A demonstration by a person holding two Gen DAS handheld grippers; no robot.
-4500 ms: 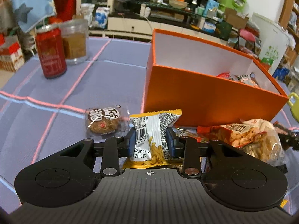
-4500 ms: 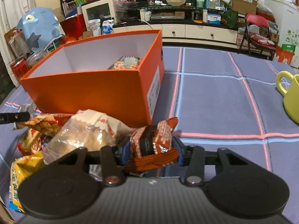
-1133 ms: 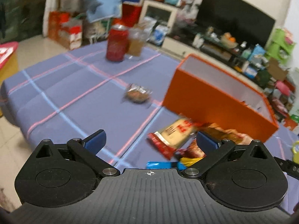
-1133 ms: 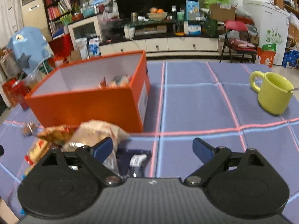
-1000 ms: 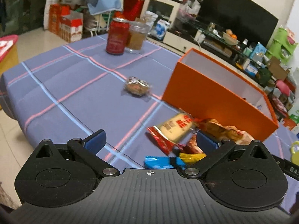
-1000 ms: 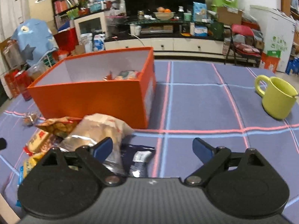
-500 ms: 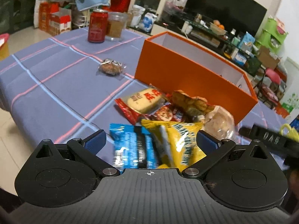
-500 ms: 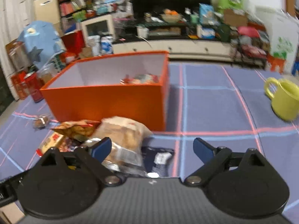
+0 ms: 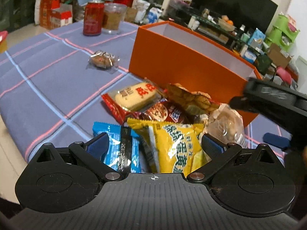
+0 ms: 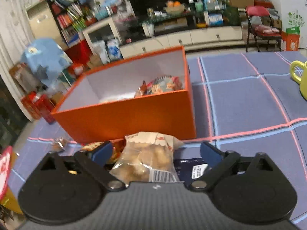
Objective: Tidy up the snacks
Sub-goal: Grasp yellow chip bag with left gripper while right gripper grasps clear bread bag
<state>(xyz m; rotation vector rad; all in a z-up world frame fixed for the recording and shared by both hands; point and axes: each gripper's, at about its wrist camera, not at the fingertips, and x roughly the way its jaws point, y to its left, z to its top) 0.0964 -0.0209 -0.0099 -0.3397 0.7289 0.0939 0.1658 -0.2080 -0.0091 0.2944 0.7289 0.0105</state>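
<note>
An orange box [image 9: 184, 63] stands on the purple checked tablecloth, with several snack packets inside [image 10: 161, 86]. A pile of snacks lies in front of it. My left gripper [image 9: 154, 145] is open, with a yellow packet [image 9: 176, 145] and a blue packet [image 9: 120, 147] between its fingers. A red-white packet [image 9: 134, 97] and a cracker bag [image 9: 191, 99] lie beyond. My right gripper [image 10: 156, 152] is open over a clear bag of puffs [image 10: 149, 157]; a dark blue packet [image 10: 191, 168] lies beside it. The right gripper also shows in the left wrist view [image 9: 276, 103].
A lone wrapped cake [image 9: 102, 59] lies left of the box. A red can [image 9: 93, 19] and a jar [image 9: 113, 18] stand at the far left corner. A yellow mug [image 10: 301, 76] stands at the right. The table edge [image 9: 17, 134] is near on the left.
Both grippers have dropped closer to the snack pile. The yellow and blue packets now sit between the left fingers, and the clear bag now sits between the right fingers. Both stay open.
</note>
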